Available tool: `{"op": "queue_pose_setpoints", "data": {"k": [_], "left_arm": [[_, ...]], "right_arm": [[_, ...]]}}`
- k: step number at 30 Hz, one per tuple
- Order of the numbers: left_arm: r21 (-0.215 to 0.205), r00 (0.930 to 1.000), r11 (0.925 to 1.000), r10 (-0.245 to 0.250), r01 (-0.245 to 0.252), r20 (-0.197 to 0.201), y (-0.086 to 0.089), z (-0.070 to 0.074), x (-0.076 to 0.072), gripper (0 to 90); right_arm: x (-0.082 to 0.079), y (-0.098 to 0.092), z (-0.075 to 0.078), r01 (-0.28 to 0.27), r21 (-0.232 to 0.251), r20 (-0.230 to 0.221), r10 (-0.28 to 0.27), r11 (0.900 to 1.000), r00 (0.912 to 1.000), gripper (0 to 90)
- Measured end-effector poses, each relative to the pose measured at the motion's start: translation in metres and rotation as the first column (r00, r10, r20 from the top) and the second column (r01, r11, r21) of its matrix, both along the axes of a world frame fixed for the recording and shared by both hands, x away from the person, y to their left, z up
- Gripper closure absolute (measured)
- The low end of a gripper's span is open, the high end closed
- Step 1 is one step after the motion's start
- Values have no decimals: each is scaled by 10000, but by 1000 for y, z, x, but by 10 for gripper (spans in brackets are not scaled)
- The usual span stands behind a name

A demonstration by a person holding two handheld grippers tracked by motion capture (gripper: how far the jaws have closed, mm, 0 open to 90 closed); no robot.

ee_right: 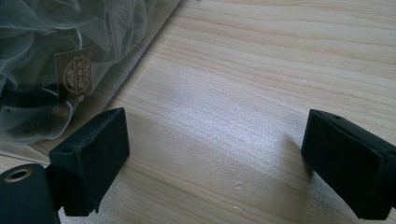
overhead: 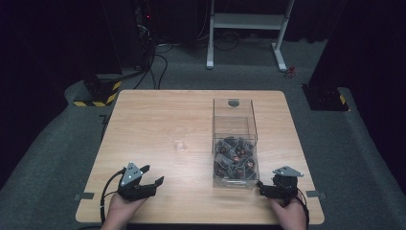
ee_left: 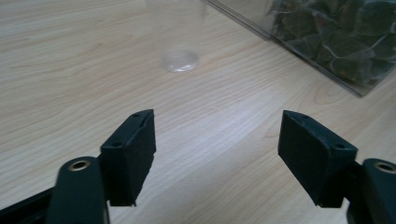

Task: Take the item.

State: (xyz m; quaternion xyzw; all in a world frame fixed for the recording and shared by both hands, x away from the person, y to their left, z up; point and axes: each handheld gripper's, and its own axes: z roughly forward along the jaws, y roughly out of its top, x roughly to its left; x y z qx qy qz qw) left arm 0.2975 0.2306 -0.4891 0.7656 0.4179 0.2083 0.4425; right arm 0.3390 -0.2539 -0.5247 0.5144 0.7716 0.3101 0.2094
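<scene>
Low on the wooden worktop (overhead: 143, 115), the left tool (overhead: 154, 175) at lower left and the right tool (overhead: 260, 188) at lower right both gape with nothing between their jaws. A clear cup (overhead: 179, 138) stands mid-frame, just left of the clear box (overhead: 233, 143) of netted pouches.

The wooden table (overhead: 143, 120) is carrying a clear plastic cup (overhead: 179, 139) near its middle and, just right of it, a clear box (overhead: 233, 120) holding small dark packets (overhead: 233, 158).
</scene>
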Motion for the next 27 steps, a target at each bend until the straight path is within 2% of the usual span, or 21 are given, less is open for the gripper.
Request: {"op": "queue_pose_setpoints", "data": {"k": [2,6,11,27], "left_arm": [[-229,9999,9996,-133,133,7,-5,4,-1,273],[-329,9995,9990,-308,309,48,-9,8,0,262],[-20,9987,9987,-502,502,-31,-19,11,3,205],[-243,9949,9946,-1004,1007,134,-45,23,11,205]], "right_arm": [[0,0,0,-13,-6,14,13,10000,10000,76],[0,0,0,-14,-6,14,14,10000,10000,76],[0,0,0,-27,-6,12,27,10000,10000,76],[0,0,0,-27,-7,14,27,10000,10000,76]]}}
